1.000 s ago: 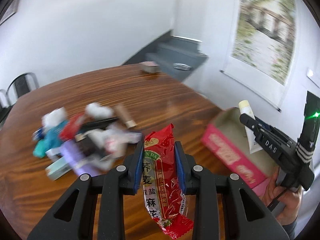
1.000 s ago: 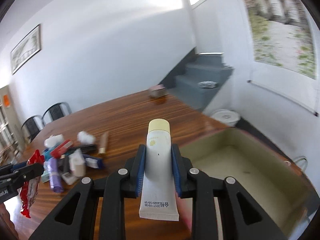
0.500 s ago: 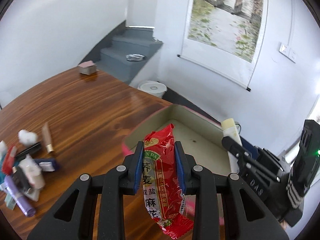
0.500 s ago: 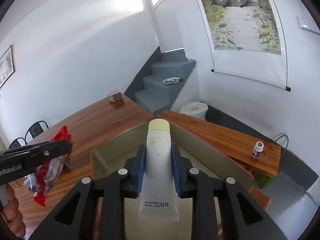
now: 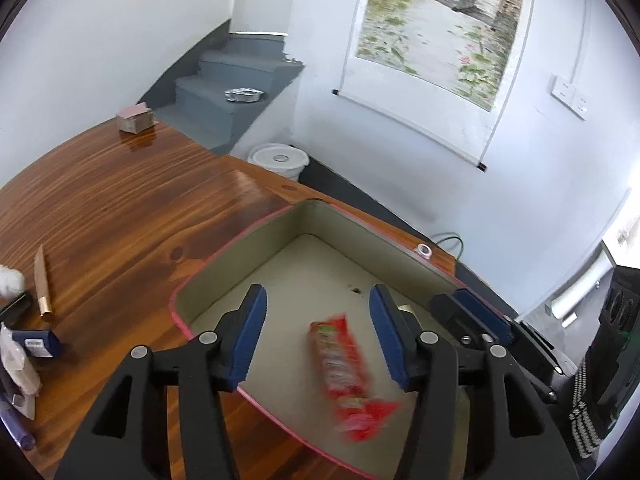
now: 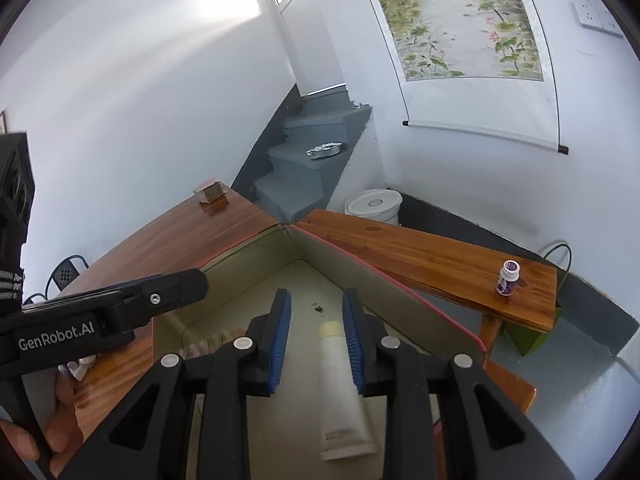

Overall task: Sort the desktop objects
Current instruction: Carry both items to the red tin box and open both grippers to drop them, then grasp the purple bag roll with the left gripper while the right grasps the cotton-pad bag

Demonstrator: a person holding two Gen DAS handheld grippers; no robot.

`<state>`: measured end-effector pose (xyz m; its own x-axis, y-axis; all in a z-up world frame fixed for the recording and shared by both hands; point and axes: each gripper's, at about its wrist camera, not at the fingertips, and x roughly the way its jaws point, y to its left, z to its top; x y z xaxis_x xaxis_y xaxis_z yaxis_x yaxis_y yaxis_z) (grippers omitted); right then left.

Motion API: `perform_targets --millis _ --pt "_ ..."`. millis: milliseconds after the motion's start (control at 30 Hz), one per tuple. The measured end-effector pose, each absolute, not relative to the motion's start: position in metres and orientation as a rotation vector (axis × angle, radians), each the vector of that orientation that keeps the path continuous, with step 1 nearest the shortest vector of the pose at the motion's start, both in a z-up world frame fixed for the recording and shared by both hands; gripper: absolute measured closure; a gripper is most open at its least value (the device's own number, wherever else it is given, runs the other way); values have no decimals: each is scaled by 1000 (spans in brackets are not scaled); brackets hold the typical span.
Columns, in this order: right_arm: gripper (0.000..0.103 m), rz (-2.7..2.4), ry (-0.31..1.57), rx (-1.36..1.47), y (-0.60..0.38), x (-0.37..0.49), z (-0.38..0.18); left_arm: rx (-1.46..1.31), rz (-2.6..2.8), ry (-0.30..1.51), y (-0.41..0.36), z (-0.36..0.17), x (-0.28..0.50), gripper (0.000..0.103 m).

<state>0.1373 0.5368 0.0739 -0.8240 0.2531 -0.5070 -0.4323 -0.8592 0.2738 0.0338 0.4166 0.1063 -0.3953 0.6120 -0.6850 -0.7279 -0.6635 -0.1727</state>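
At the desk's (image 5: 120, 208) left edge, only the left wrist view is showing the unsorted leftovers: a white cotton ball (image 5: 8, 280), a gold-capped stick (image 5: 42, 288) and a small blue pack (image 5: 36, 344), all lying well apart from the pink-rimmed box (image 5: 224, 264). A little cardboard block (image 5: 136, 118) is sitting at the far corner.

Further right, the left hand-held gripper (image 5: 318, 290) is hanging over the box. Its jaws have just been opening and are standing spread. The red snack packet (image 5: 340, 364) is showing blurred between them but lower down, inside the box, with neither pad touching it. At the right edge of this view the right hand-held gripper (image 5: 456, 304) is poking in over the box's right wall, and what is between its jaws is not showing from here.

The right wrist view is supplying that. A hand (image 6: 52, 412) is gripping the left tool at the left edge. In the middle the right hand-held gripper's jaws are standing slightly apart. The white tube (image 6: 340, 392) is lying blurred below them in the box, cap pointing away, with a clear gap at its left side, so nothing is being pinched. The packet is not appearing here. Near the desk's right end a small purple bottle (image 6: 508, 276) is standing upright.
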Motion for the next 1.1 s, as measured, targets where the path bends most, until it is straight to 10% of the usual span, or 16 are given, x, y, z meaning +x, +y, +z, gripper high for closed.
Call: perform_targets --millis 200,333,1100 --pt "71 2655 560 -662 529 134 76 -964 2172 157 393 109 25 46" --pt "31 2686 510 -638 513 133 82 -957 2210 152 376 111 24 45" --pt "25 2953 437 -837 389 80 76 -1186 2614 -146 146 81 -28 39"
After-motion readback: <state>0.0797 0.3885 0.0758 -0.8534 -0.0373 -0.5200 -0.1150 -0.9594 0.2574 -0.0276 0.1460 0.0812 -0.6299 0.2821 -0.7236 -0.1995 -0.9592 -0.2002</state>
